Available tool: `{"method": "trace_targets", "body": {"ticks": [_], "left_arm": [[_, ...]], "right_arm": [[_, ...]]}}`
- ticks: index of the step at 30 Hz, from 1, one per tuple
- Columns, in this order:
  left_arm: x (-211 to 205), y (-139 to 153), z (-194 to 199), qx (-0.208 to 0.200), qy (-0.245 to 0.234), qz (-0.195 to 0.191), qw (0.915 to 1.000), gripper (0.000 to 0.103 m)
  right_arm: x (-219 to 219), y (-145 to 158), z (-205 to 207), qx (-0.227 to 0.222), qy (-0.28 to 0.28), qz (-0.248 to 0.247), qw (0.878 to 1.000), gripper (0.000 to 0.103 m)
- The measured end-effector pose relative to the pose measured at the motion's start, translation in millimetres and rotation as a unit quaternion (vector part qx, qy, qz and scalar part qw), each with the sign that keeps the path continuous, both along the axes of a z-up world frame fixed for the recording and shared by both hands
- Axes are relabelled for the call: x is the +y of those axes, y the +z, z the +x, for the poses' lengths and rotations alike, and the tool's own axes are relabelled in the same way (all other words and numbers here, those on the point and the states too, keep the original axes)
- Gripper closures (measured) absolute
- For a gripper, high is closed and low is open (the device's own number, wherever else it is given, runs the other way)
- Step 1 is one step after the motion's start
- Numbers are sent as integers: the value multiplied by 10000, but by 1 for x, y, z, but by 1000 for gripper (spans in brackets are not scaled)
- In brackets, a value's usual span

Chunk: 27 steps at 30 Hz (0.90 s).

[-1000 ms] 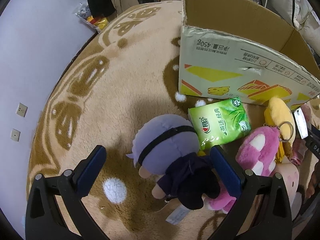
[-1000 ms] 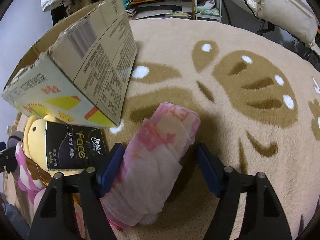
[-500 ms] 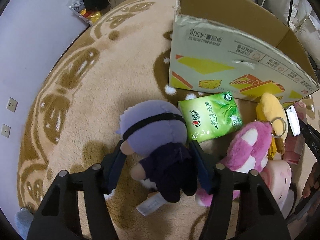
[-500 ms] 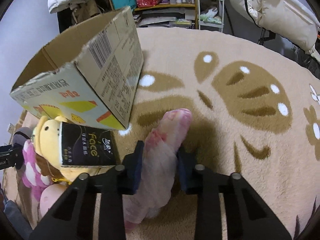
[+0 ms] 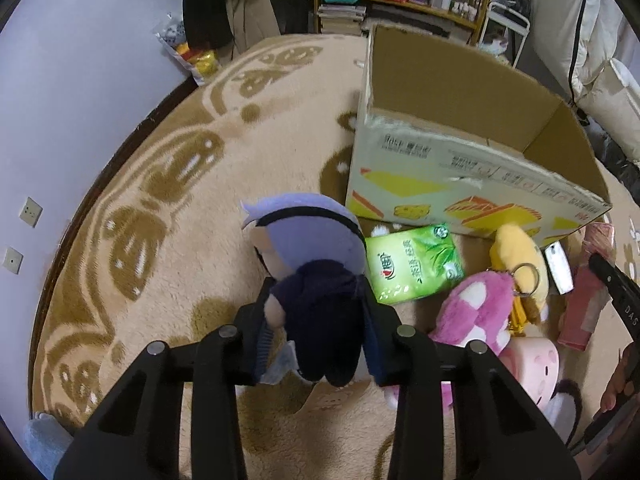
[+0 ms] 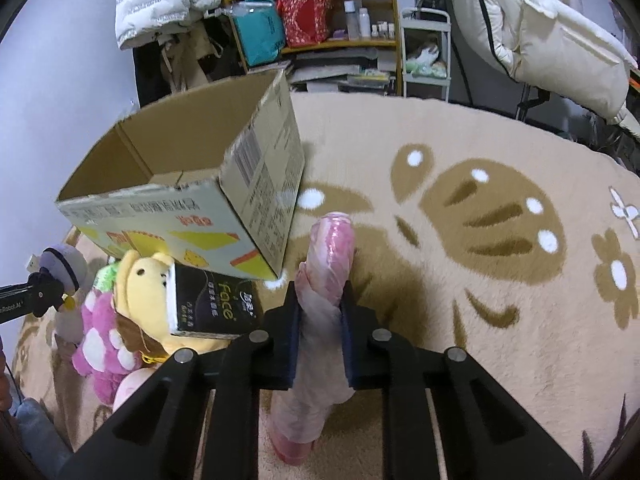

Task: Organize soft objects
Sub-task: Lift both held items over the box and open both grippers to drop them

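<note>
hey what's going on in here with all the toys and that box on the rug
A person is tidying soft things with two handheld grippers. The left gripper has its jaws shut on a purple-haired doll; the right gripper squeezes a pink wrapped pack. Both are held near the open cardboard box, which looks empty. Other plush toys lie beside it.

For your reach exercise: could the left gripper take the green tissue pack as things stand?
Probably not: the left gripper is shut on the purple-haired doll. The green tissue pack lies uncovered beside it.
</note>
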<state>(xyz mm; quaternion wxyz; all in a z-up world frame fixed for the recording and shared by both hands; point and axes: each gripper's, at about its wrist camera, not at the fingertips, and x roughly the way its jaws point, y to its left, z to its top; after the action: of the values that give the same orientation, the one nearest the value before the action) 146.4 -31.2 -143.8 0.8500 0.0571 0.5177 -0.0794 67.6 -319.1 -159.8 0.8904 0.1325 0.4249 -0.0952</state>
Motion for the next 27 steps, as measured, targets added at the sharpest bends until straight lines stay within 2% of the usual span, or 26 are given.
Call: {"method": "trace_targets", "body": {"ticks": [6, 11, 17, 23, 27], "left_arm": [[8, 20, -7, -380, 187, -80, 9991, 67], [12, 62, -22, -1351, 416, -17, 9900, 67], [7, 108, -24, -1962, 248, -221, 9800, 67], [-9, 139, -17, -2285, 0, -195, 9734, 66], [-21, 145, -13, -2368, -152, -85, 9714, 66]], "right_arm": [[-4, 14, -12, -276, -112, -32, 9996, 85], [-6, 35, -19, -600, -176, -52, 9980, 85], [-4, 73, -24, -1131, -149, -168, 9933, 85], [12, 107, -11, -1516, 155, -365, 9877, 85], [26, 119, 4, -1631, 406, -500, 9845, 85]]}}
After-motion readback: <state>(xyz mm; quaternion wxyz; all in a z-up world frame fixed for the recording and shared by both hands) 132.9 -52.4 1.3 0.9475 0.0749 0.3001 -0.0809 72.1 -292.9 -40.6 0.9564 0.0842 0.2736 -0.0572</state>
